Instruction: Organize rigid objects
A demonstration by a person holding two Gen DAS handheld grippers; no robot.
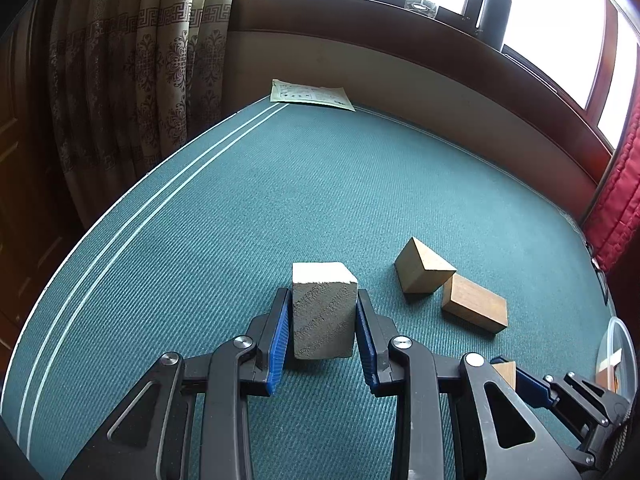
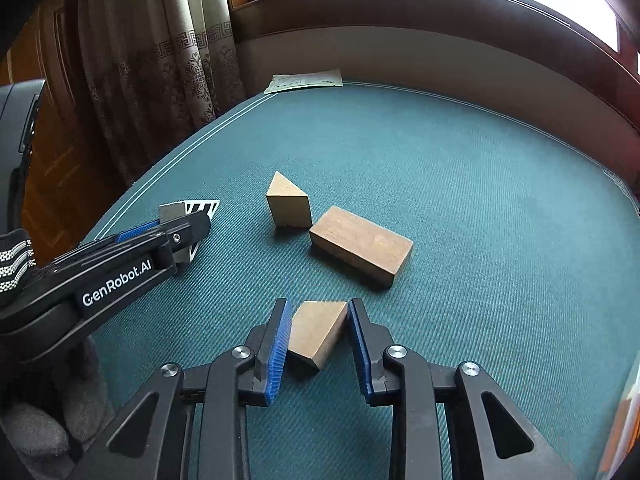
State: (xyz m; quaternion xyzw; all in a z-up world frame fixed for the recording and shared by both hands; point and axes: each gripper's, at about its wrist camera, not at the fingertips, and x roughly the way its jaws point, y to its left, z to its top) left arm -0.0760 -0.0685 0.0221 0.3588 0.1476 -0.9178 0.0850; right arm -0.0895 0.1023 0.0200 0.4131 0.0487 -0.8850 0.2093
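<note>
My left gripper (image 1: 323, 304) is shut on a pale grey-white block (image 1: 324, 312), its blue pads against both sides, just above the teal cloth. My right gripper (image 2: 318, 318) is shut on a small tan wooden wedge (image 2: 318, 330). A wooden triangular prism (image 1: 422, 270) and a brown rectangular block (image 1: 474, 304) lie together on the cloth to the right of the left gripper; both show in the right wrist view, the prism (image 2: 289, 202) and the block (image 2: 360, 244), ahead of the right gripper. The left gripper (image 2: 176, 224) shows at the left there.
A teal cloth (image 1: 240, 200) with white stripes covers the table. A printed paper sheet (image 1: 310, 94) lies at its far edge. A clear plastic container (image 1: 616, 356) sits at the right edge. Curtains hang left; a windowsill runs behind.
</note>
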